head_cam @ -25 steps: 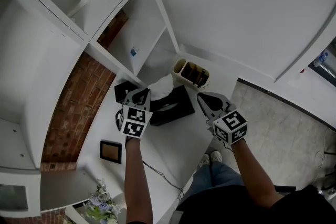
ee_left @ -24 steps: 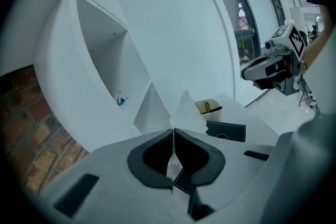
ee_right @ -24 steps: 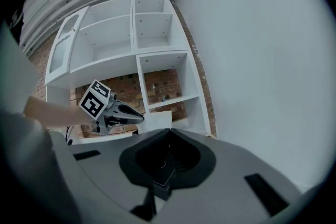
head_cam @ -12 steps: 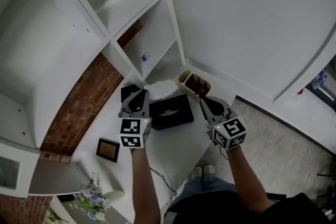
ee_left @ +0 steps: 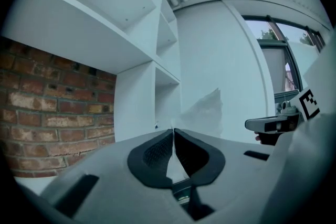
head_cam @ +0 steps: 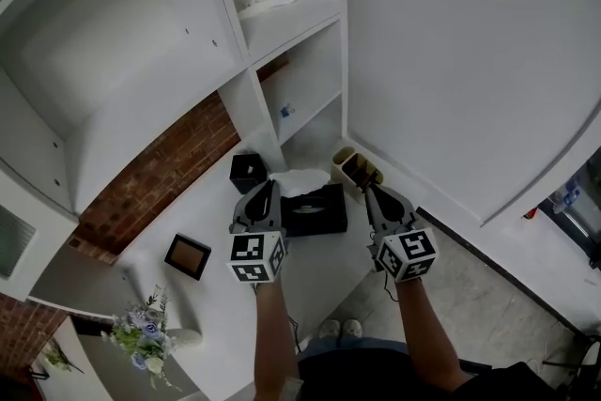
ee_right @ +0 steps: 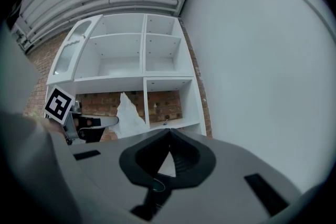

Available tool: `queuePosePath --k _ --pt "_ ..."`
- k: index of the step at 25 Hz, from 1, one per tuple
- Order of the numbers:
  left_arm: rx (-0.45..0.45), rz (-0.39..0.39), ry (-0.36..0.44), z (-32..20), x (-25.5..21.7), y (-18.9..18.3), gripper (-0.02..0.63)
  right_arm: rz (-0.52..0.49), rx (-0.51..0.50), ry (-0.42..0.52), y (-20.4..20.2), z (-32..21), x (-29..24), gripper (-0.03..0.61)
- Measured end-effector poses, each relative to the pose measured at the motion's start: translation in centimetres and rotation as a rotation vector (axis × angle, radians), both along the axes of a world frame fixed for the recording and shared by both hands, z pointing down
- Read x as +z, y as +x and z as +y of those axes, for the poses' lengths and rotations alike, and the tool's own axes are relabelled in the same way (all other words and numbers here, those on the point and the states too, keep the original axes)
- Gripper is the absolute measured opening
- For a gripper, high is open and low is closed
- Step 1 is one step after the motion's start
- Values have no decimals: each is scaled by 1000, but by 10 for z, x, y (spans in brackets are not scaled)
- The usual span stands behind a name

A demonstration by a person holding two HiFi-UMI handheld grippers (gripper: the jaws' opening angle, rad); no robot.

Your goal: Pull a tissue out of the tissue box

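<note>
Above the far edge of the black tissue box, a white tissue is showing as a crumpled peak. The left gripper is pinching it. Its dark pads are pressing together with a sliver of white sheet caught between them, and the rest of the sheet is rising past the tips. From the head view I cannot tell whether the tissue's lower end is sitting in the box's slot or hanging free of it.

Just to the right of the tissue box, the right gripper is hovering with its jaws together at the tips and gripping nothing. The left gripper is hovering just to the box's left, and both are pointing across the box toward the white shelving unit behind it.

The tissue box is sitting on a white counter. A smaller black box is standing beyond the tissue box's far left corner. A beige holder is standing off its far right corner. Well to the left of the tissue box, a dark picture frame is lying flat. Farther out on that side, a bunch of pale flowers is resting. A strip of brick wall is showing behind the counter, left of the box.
</note>
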State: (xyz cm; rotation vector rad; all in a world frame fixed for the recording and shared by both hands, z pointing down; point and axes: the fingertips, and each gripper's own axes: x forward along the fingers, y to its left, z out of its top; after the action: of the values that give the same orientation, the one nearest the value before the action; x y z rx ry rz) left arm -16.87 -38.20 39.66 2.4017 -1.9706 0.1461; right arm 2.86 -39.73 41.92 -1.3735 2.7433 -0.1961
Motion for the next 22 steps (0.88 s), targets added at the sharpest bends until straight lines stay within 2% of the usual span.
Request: queuePosePath --k 22 --pt "17 16 -53 26 26 1 15 63 28 2 -1 13 8 -3"
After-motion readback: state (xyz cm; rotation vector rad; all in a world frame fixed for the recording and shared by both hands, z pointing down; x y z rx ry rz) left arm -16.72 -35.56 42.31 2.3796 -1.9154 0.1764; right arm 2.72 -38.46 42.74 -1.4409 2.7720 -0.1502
